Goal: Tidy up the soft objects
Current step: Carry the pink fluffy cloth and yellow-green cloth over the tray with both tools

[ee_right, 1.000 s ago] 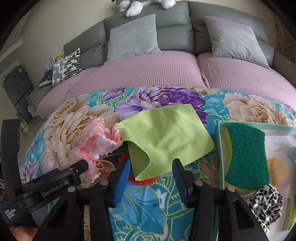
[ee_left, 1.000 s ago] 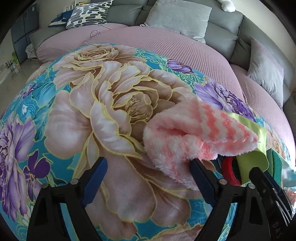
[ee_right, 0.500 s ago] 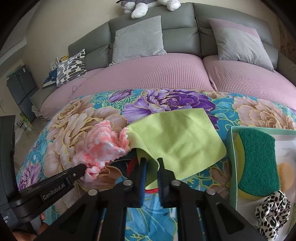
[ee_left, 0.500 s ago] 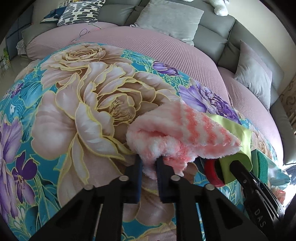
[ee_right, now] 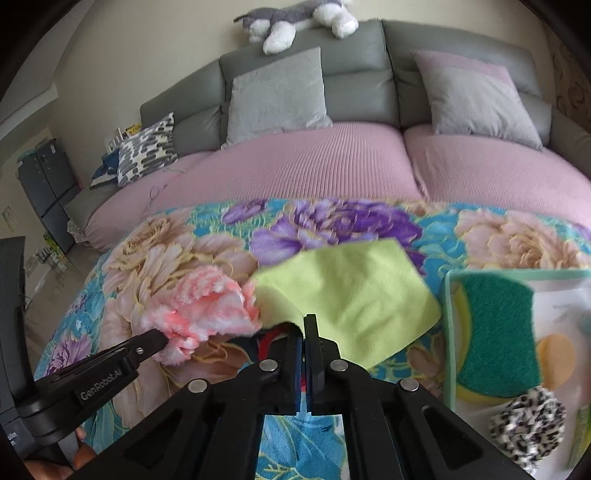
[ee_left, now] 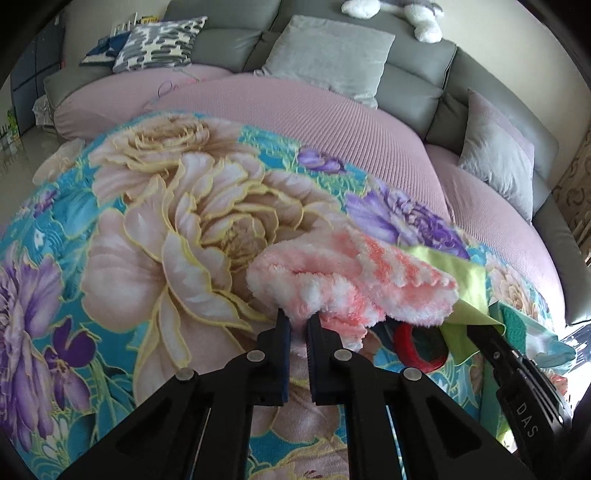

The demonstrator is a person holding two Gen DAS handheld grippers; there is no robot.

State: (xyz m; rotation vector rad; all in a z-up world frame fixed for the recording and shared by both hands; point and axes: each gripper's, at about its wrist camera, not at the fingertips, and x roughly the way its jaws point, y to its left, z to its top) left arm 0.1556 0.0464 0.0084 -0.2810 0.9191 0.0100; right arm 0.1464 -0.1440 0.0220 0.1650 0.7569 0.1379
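Note:
A fluffy pink-and-white striped cloth (ee_left: 354, 280) lies folded on the floral blanket (ee_left: 147, 240), and my left gripper (ee_left: 298, 321) is shut on its near edge, lifting it a little. To its right lies a yellow-green cloth (ee_right: 354, 295). My right gripper (ee_right: 303, 325) is shut on that cloth's near edge. The pink cloth (ee_right: 203, 310) shows at the left of the right wrist view, with the left gripper's finger (ee_right: 147, 343) against it. A red ring (ee_left: 410, 343) lies partly hidden under both cloths.
A pale green tray (ee_right: 448, 332) at the right holds a green-and-yellow sponge (ee_right: 498, 332) and a leopard-print scrunchie (ee_right: 528, 424). Behind the blanket is a pink-covered grey sofa (ee_right: 314, 166) with cushions and a plush toy (ee_right: 295, 18) on top.
Both grippers went from open to shut, the left on the pink striped cloth, the right on the yellow-green cloth. The left one has risen slightly with its cloth.

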